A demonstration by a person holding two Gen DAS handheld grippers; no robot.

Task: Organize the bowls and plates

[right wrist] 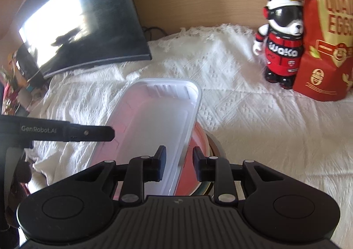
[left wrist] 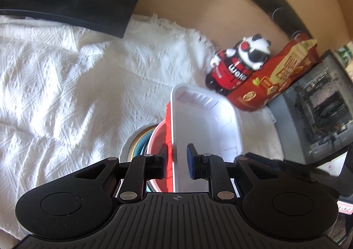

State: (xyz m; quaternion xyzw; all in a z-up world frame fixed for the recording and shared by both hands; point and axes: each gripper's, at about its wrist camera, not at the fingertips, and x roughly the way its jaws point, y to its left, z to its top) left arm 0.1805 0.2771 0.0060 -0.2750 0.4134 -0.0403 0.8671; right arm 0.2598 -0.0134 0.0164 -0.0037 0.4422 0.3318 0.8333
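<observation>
Cloth (right wrist: 242, 121) covers the bench, and on it sits a stack (right wrist: 205, 145) of bowls and plates, seemingly gathered already. White tray (right wrist: 154, 121) lies tilted on top, its rims between the parted fingers of left hand-held gripper (left wrist: 176, 160) and right hand-held gripper (right wrist: 179, 164); settling it seems to remain.

This looks like a home living room or bedroom: a white knitted cloth (right wrist: 231, 103) covers the table, a dark flat screen (right wrist: 83, 28) stands ahead-left of the right hand-held gripper, and a panda figurine (right wrist: 281, 46) beside a red snack bag (right wrist: 326, 39) (egg rolls, perhaps) stands ahead-right.
</observation>
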